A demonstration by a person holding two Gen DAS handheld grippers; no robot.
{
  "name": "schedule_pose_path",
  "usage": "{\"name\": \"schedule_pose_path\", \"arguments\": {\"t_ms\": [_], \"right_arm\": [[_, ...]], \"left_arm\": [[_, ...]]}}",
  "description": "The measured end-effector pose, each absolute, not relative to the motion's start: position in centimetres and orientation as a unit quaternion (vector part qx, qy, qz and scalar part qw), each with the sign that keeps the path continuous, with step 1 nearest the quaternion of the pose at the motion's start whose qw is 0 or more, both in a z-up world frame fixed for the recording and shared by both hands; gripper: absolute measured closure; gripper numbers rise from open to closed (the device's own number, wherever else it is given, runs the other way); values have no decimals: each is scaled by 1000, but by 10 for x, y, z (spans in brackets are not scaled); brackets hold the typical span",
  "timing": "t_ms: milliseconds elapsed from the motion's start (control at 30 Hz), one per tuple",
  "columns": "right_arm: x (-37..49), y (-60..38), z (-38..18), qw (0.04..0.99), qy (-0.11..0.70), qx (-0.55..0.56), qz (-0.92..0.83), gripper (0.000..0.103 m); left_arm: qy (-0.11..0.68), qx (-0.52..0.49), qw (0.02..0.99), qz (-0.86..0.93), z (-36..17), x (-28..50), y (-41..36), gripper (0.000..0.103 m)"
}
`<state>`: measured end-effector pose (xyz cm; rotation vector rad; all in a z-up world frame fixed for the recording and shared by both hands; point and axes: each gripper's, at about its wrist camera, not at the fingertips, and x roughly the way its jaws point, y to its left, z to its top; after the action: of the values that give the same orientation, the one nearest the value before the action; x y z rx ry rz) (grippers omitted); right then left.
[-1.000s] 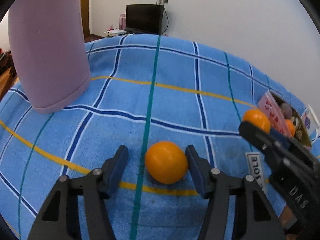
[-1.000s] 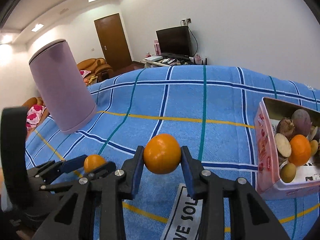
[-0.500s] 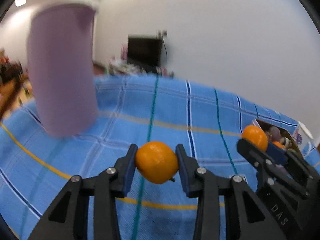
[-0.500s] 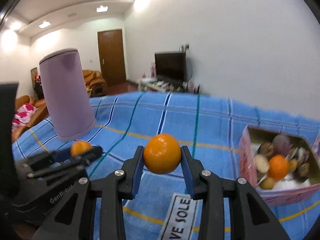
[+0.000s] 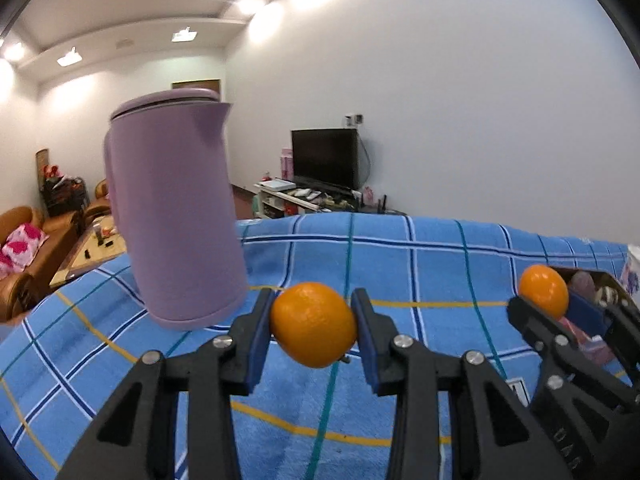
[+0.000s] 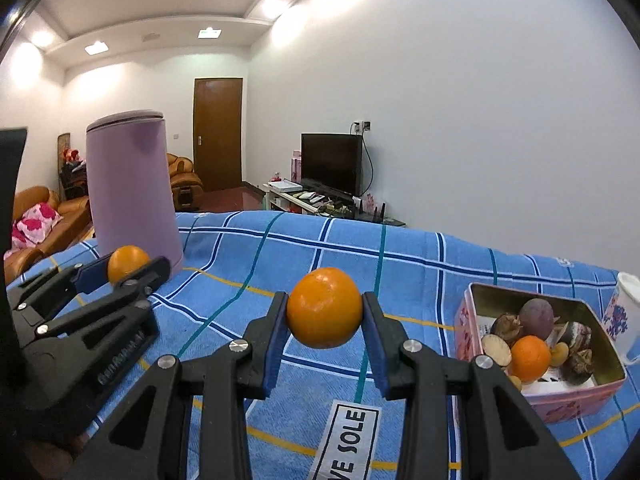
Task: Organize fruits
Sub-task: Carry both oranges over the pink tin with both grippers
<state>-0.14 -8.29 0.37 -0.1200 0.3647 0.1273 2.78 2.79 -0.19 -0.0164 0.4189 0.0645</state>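
Note:
My left gripper (image 5: 313,330) is shut on an orange (image 5: 314,330), held clear above the blue checked cloth (image 5: 420,264). The right gripper (image 6: 324,314) is shut on a second orange (image 6: 325,313), also lifted off the cloth. Each wrist view shows the other gripper with its fruit: the right one's orange (image 5: 544,290) at the right, the left one's orange (image 6: 127,263) at the left. A pink open box (image 6: 468,332) to the right front holds another orange (image 6: 530,358) among several brown and purple fruits.
A tall lilac kettle (image 5: 176,216) stands on the cloth at the left, close behind the left gripper. A white mug (image 6: 624,316) sits just right of the box. A white label (image 6: 348,436) lies on the cloth below the right gripper.
The left gripper closed on the orange that lay on the cloth and lifted it. Both grippers rose and tilted up, so the room now fills the upper views.

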Motion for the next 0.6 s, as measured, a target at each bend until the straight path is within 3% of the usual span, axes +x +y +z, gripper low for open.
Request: {"name": "schedule_pose_path", "arguments": {"t_ms": [600], "right_arm": [[-17, -89, 4, 980, 181, -67, 56, 64]], "left_arm": [[221, -27, 975, 12, -1, 22, 25, 63]]}}
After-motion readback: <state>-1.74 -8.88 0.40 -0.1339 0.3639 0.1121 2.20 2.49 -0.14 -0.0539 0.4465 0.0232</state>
